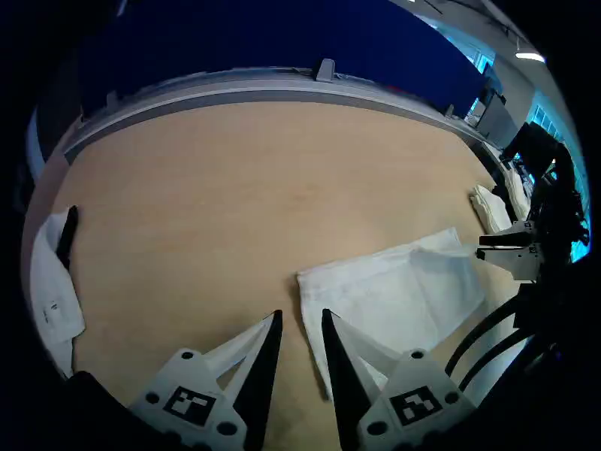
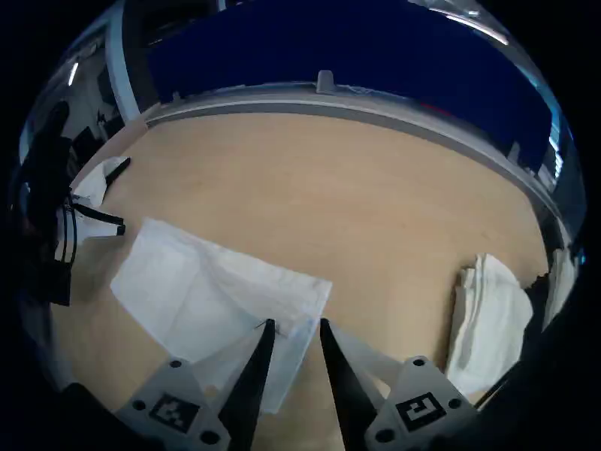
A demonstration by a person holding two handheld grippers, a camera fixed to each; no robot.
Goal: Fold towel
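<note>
Wooden table (image 2: 338, 188), towel (image 2: 203, 286) under right claw (image 2: 294, 327), beside left claw (image 1: 300, 319).

No legible text, number, brand or sign is noted in either view. Square black-and-white coded markers (image 1: 190, 404) are carried on the finger bases of the left gripper (image 1: 300, 312) and of the right gripper (image 2: 295, 323); patterns only, no letters. A small dark mark (image 1: 52, 307) is seen on the white cloth (image 1: 51, 278) at the table's edge, too small to be read.
</note>
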